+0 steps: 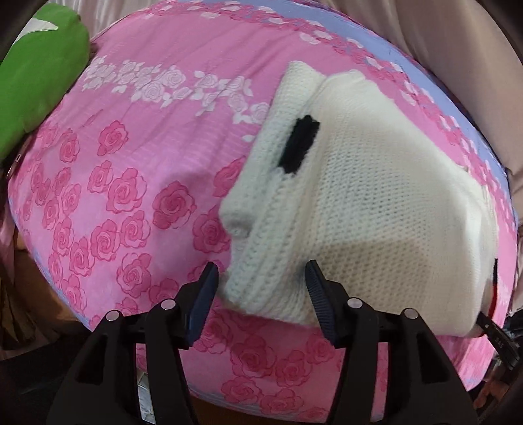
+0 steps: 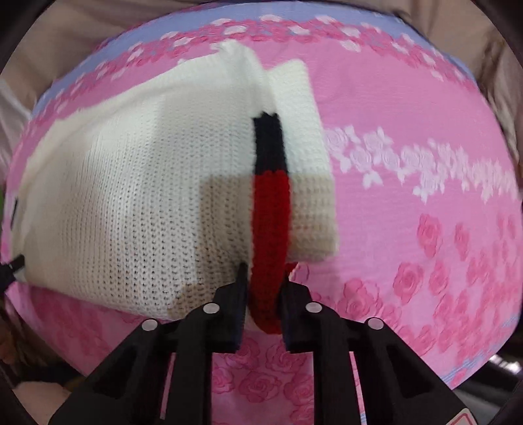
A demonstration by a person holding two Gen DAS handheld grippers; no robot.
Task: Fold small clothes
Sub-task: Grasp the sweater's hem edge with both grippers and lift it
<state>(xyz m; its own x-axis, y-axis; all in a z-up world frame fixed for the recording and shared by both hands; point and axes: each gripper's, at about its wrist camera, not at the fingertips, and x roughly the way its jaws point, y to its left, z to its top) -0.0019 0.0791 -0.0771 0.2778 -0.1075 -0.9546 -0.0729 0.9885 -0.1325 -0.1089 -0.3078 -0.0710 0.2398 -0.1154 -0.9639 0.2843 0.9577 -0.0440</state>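
Observation:
A white knit sweater [image 1: 376, 202] lies folded on the pink rose bedsheet [image 1: 130, 196]. It has a black patch [image 1: 299, 145] near its ribbed edge. My left gripper [image 1: 261, 271] points down over the sweater's near corner, open. The ribbed edge lies between its fingers and the pads do not press on it. In the right wrist view the sweater [image 2: 130, 202] shows a knitted band, black above and red [image 2: 271, 229] below, along its right side. My right gripper [image 2: 264, 278] is shut on the red end of this band at the sweater's near edge.
A green pillow [image 1: 36, 85] lies at the bed's far left corner. Beige fabric [image 1: 457, 42] borders the bed's far side. The sheet [image 2: 425, 212] stretches bare to the right of the sweater, with a lilac strip [image 2: 294, 18] along its far edge.

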